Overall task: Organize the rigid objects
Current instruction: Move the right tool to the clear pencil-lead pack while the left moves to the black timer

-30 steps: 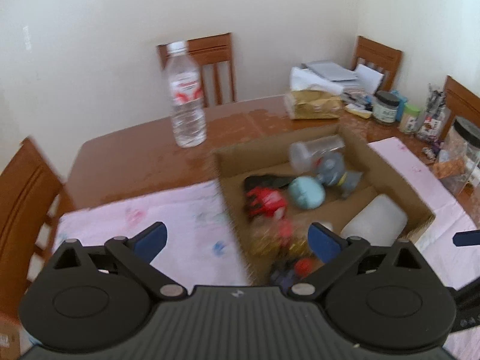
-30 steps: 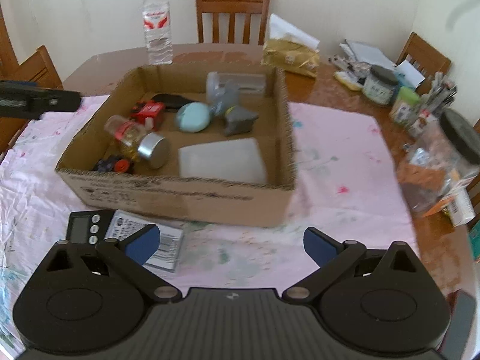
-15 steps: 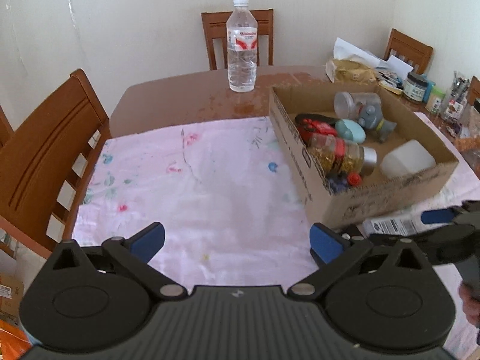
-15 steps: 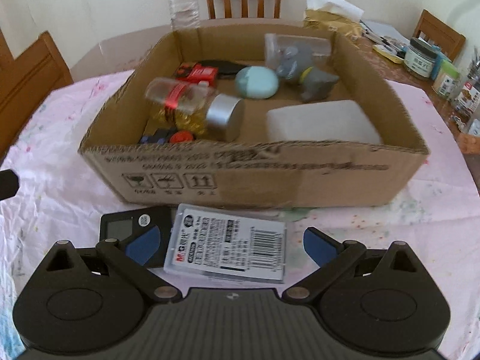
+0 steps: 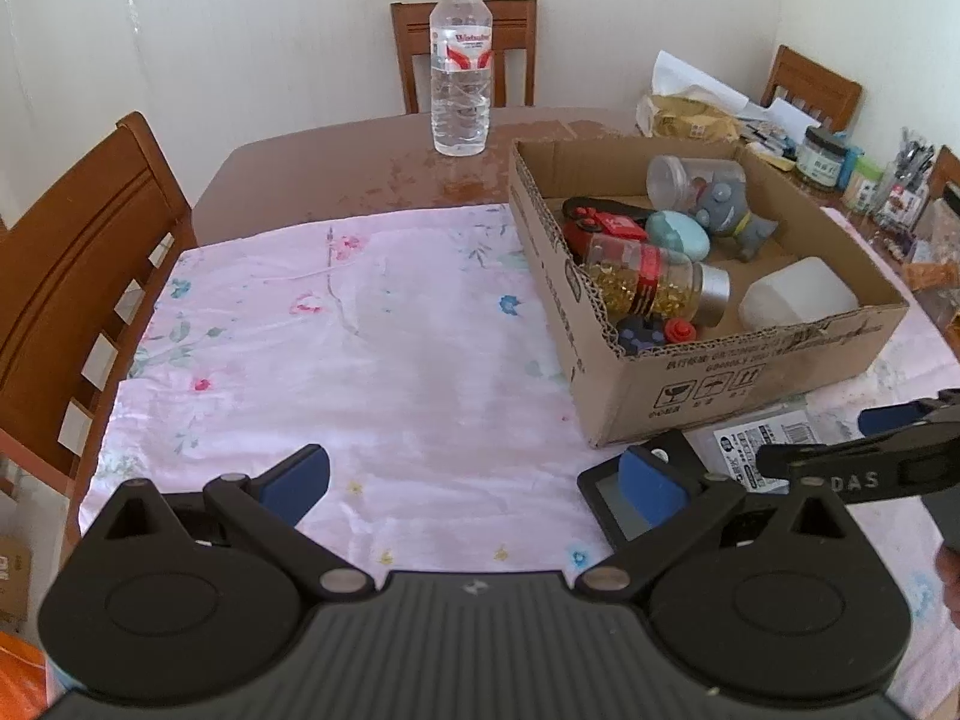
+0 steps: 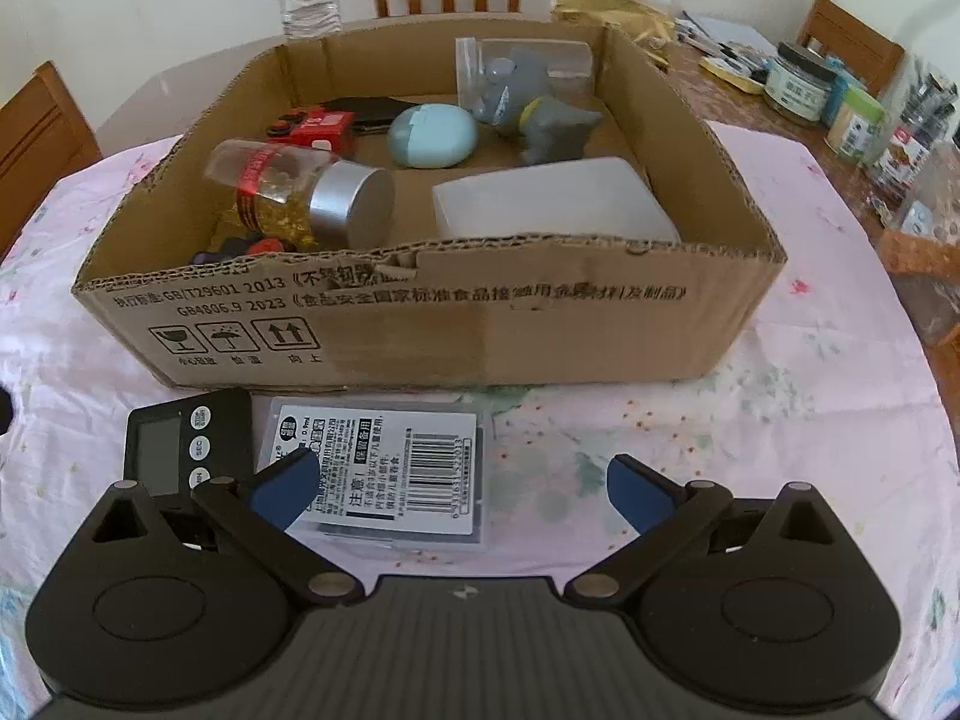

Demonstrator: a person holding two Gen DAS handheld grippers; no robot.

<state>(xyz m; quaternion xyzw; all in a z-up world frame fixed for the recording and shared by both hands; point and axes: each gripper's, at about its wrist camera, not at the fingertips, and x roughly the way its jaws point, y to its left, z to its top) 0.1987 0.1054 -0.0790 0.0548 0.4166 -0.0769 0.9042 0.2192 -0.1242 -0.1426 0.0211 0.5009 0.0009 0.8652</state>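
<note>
Both grippers low in frame, jaws spread wide

The left gripper (image 5: pixel 474 477) fills the bottom of its own view, blue fingertips (image 5: pixel 297 480) set far apart with nothing between them. The right gripper (image 6: pixel 462 486) sits likewise along the bottom of its view, its blue pads (image 6: pixel 636 489) well separated and gripping nothing. In the left view the right gripper shows again at the right edge, mid-height, as a dark arm with a blue tip, and a sliver of a hand (image 5: pixel 950 576) appears at the lower right edge.
</note>
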